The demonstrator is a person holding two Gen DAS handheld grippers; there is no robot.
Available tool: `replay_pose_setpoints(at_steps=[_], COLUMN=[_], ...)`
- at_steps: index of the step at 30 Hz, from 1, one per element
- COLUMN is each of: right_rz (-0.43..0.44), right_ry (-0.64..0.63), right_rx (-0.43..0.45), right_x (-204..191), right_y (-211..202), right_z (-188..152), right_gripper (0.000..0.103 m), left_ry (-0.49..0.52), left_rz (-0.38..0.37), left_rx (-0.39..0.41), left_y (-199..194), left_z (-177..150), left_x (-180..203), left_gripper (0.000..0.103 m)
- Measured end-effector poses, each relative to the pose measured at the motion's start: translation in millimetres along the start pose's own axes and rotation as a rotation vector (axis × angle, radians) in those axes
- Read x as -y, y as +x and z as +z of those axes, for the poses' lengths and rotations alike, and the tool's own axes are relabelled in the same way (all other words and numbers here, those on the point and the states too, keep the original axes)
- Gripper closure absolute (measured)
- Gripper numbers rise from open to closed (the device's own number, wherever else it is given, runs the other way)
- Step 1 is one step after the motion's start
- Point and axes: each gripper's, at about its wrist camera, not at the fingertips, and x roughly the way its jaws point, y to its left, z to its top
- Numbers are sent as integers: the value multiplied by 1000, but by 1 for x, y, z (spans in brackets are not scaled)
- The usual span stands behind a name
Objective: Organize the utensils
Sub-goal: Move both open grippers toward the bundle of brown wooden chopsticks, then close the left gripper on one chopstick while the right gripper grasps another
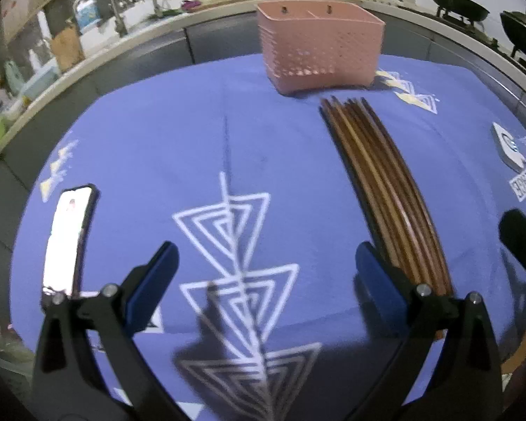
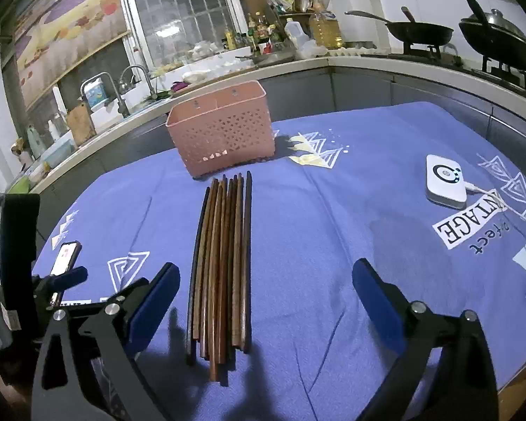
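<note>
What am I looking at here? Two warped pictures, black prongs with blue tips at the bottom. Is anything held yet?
Each picture comes from a fisheye camera on a hand-held gripper, looking along its two fingers. The black prongs with blue pads are those fingers. One view is the left gripper, the other the right gripper. Both are open and hold nothing. On the blue cloth lie a bundle of chopsticks, untouched, with a pink basket behind them. A phone lies to the left and a white device to the right. The right gripper faces the chopsticks.
</note>
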Motion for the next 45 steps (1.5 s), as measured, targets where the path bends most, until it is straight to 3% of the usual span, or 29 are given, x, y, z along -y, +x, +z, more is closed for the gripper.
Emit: replay_pose_setpoints(at_steps=[5,16,19,21,24,45], right_rz=[3,17,22,26,31,21], right_ry=[-15,-39,-58,-84,-113,-168], right_rx=[3,-32,-49,-72,-109,-172], right_x=[-4,-10,-11,-13,-14,-17], right_y=[2,11,14,19,26,46], right_z=[1,0,-2,-3,-6,-14], right_gripper=[14,27,36,48,60,62], left_ry=[-21,-35,-32,-35,-37,-39], left_rz=[65,71,68,53,30,-4], left_rx=[28,8,1,-11,-32,-66], left_y=[-3,6,8,10,14,23], left_z=[4,7,6,6,7,8], left_x=[-12,-17,-16,-16,-15,-12], left_gripper=[6,6,6,6,13,13])
